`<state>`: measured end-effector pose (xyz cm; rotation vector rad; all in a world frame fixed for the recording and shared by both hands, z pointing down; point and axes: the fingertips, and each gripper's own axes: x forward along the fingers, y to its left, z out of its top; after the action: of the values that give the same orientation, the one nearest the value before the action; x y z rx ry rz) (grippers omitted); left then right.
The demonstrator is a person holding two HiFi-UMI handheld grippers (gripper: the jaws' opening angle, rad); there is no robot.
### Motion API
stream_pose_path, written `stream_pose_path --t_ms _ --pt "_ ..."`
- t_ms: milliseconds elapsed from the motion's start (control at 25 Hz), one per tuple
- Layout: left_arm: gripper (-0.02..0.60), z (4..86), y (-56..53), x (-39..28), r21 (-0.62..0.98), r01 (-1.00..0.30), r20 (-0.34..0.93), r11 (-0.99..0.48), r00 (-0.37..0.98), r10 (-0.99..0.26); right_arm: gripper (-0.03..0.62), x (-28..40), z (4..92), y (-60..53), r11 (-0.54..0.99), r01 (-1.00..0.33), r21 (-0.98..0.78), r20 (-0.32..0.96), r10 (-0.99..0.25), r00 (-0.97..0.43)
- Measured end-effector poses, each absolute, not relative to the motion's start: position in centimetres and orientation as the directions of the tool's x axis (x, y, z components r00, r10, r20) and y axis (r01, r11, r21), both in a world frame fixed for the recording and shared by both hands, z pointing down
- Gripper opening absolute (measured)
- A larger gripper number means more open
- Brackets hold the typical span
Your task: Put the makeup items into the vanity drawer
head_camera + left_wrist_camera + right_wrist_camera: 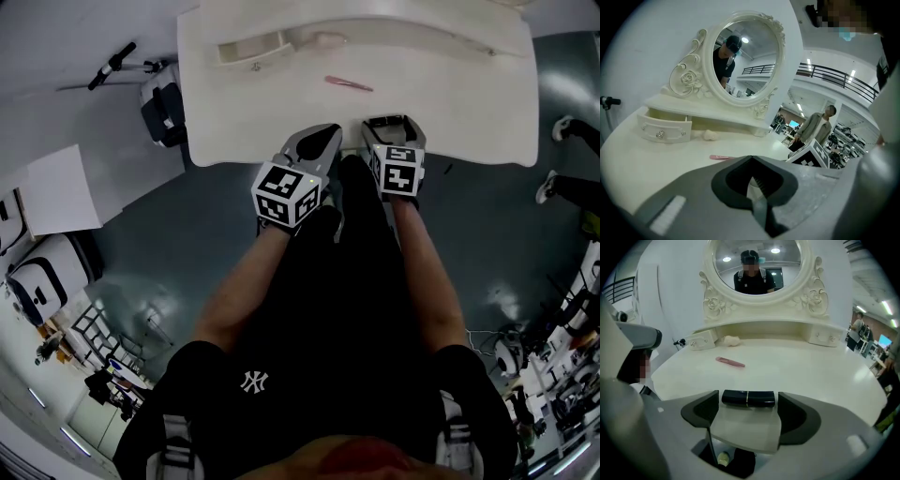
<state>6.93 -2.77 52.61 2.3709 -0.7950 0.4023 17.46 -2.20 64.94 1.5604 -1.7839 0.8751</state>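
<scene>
- The right gripper (394, 127) has its jaws wide apart, w/ the black lipstick (748, 398) lying on the table (811, 371) exactly btw. the two tips.
- The lipstick's long axis runs crosswise, from one jaw to the other. Its ends are just beside the pads and a thin gap shows on each side, so it looks framed but not clamped.
- If the jaws close like this, they would press on the two ends of the tube, i.e. along its length. That grip is prob. less sure than one across the body.
- The left gripper (751, 159) has its jaws together w/ nothing btw. them, and it is turned partly on its side. It is just beside the right gripper, so the right gripper is the nearer one for the lipstick.
- The open drawer (702, 341) lies ahead of the right jaws and to their left, well apart from them, under the mirror (750, 268). No item can be seen inside it in the head view.
- A pink stick (730, 362) lies ahead-left of the right jaws, approx. btw. them and the open drawer, w/ its long axis slanted across the table.
- A pale soft lump (731, 340) sits just beside the open drawer.
- The second drawer (825, 337), ahead-right of the jaws, is closed.
</scene>
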Motion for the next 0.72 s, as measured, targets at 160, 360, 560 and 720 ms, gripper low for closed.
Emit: stream_pose_path --t_ms 160,360,560,720 --pt "0.002 52.9 -3.0 6.7 0.446 -0.631 0.454 -0.635 0.771 -0.447 0.393 17.7 65.1 -2.3 0.090 -0.995 -0.039 0.811 -0.579 -0.084" --pt "0.002 52.8 -3.3 6.0 0.446 -0.639 0.452 -0.626 0.765 -0.459 0.370 17.6 64.7 -2.5 0.084 -0.995 -0.049 0.817 -0.570 -0.088" --pt "0.000 52.7 -3.7 5.1 0.439 -0.655 0.446 -0.615 0.753 -0.483 0.370 16.6 63.3 -3.8 0.095 -0.993 -0.071 0.792 -0.600 -0.114" --pt "0.002 52.4 -4.2 4.3 0.430 -0.672 0.441 -0.602 0.739 -0.510 0.370 15.2 61.8 -5.3 0.118 -0.988 -0.098 0.764 -0.627 -0.150"
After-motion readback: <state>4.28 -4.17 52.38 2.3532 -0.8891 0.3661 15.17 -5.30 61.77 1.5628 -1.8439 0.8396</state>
